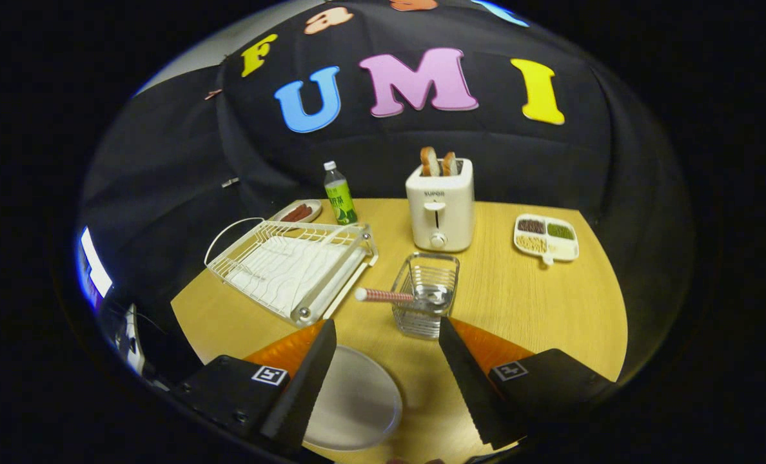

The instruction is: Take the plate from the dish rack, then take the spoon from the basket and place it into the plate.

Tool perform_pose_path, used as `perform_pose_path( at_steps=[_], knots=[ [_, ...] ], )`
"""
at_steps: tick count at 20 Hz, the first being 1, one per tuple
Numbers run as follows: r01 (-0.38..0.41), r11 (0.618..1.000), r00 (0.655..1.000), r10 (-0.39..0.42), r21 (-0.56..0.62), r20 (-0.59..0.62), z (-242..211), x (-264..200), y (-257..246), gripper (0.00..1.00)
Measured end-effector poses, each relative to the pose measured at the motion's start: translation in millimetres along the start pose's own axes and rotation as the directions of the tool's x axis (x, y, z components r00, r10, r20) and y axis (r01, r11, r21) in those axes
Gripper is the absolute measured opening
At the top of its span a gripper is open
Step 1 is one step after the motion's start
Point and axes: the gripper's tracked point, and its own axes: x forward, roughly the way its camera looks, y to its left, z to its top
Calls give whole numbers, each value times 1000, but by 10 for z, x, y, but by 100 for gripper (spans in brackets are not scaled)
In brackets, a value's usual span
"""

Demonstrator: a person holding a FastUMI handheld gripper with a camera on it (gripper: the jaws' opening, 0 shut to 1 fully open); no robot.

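From the gripper view, your hand-held gripper (pixel 383 332) hangs spread and empty, because the plate (pixel 357 399) already lies flat on the table (pixel 525 303), just short of the basket (pixel 425 293). The spoon (pixel 389 296) leans out of that basket, handle toward the dish rack (pixel 293 264) left of it, easy to pinch.

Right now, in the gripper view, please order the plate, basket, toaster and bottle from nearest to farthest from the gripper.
The gripper is open.
1. Plate: between the fingers, on the table.
2. Basket: just ahead, holding the spoon.
3. Toaster: beyond the basket.
4. Bottle: behind the dish rack.
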Motion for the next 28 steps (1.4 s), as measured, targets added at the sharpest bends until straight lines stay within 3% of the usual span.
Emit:
perform_pose_path(
  at_steps=[2,9,16,18,20,21,24,25,27,28],
  knots=[
    [-18,997,999,21,-70,38,161,91,101,99],
    [-18,992,998,25,-128,53,200,470,88,99],
    [-4,968,1000,11,-252,29,-46,867,-72,98],
    [-8,960,1000,14,-279,20,-113,964,-68,94],
    [4,957,1000,-1,-290,10,-164,1022,-117,90],
    [12,958,1000,-11,-286,4,-183,1054,-134,81],
    [29,964,999,-22,-265,31,-103,1079,-123,67],
    [40,965,999,-30,-259,44,-72,1077,-136,53],
    [54,968,998,-45,-246,42,-52,1071,-174,41],
    [55,970,998,-48,-236,33,-52,1082,-182,39]
  ],
)
